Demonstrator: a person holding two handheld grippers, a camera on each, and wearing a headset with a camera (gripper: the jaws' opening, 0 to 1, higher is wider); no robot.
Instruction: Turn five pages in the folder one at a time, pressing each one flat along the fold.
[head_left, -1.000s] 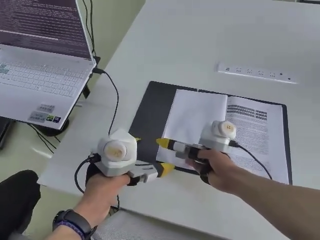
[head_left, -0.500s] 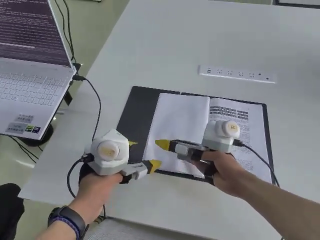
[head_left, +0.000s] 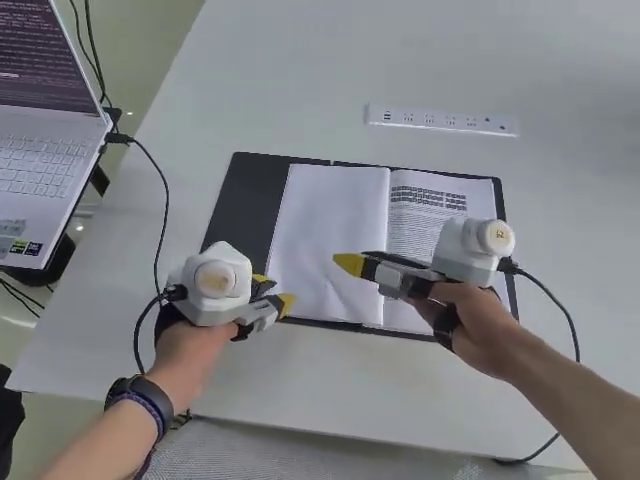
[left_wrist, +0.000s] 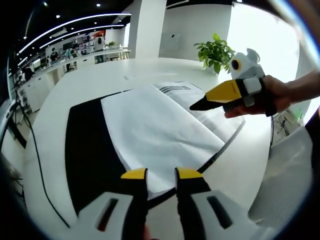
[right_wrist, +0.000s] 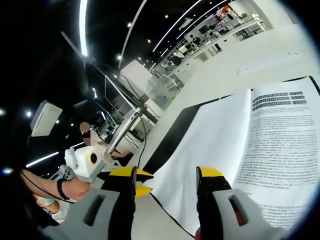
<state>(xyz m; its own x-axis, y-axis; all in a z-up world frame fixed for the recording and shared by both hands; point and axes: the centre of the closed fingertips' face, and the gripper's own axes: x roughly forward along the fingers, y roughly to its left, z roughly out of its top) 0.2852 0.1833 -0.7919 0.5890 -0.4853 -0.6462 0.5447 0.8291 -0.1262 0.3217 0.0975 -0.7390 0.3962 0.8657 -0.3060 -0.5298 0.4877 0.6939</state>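
The folder (head_left: 245, 215) lies open on the white table, black cover at left. A blank white page (head_left: 325, 230) lies on its left side and a printed page (head_left: 425, 215) on its right. My right gripper (head_left: 350, 264) hovers low over the blank page near the fold, pointing left; its jaws stand apart with nothing between them (right_wrist: 166, 175). My left gripper (head_left: 272, 293) is at the folder's front left edge, aimed across the blank page (left_wrist: 150, 130). Its jaws (left_wrist: 161, 175) hold nothing and have only a narrow gap. The right gripper (left_wrist: 197, 106) also comes into the left gripper view.
A white power strip (head_left: 440, 121) lies behind the folder. An open laptop (head_left: 40, 130) stands at the far left, and a black cable (head_left: 150, 200) runs from it along the table edge toward my left hand. Bare table surrounds the folder.
The camera has shifted. My right gripper has moved right across the blank page, from its left edge toward the fold. The left gripper's yellow tips look closer together.
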